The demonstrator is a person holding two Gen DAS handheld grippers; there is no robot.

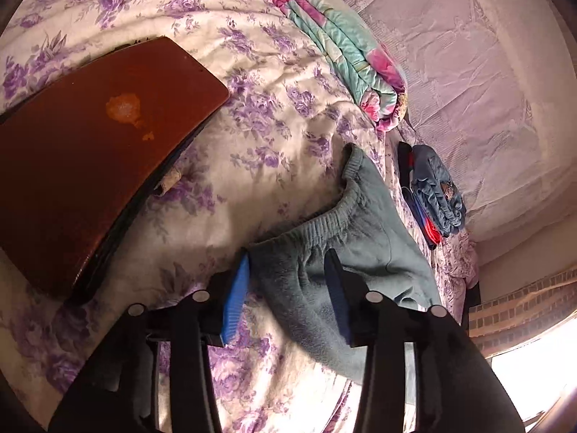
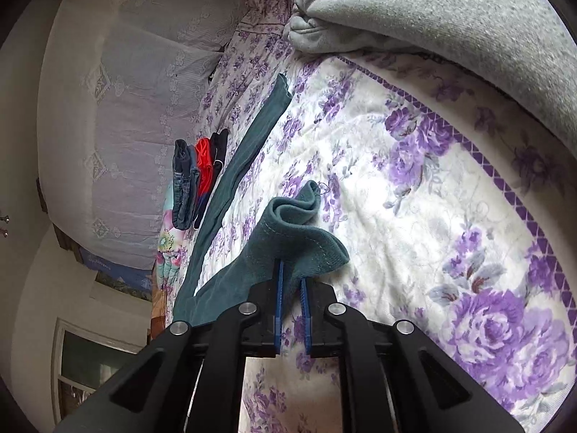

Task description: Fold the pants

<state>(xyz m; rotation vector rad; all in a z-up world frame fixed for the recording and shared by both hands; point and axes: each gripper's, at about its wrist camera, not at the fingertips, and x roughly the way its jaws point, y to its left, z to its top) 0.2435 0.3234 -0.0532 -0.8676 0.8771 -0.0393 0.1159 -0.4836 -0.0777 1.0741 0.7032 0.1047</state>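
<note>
Floral bedspread [image 1: 281, 83] | left gripper [image 1: 290, 259] — parted over pants [image 1: 360, 238] waistband | right gripper [image 2: 291, 270] — narrow, pinching leg hem

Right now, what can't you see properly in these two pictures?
- Pants, left wrist view: the legs run behind the left gripper.
- Pants cuff, right wrist view: the right gripper covers its near edge.
- Folded clothes pile: too small to tell the pieces.
- The person: outside both views.
</note>
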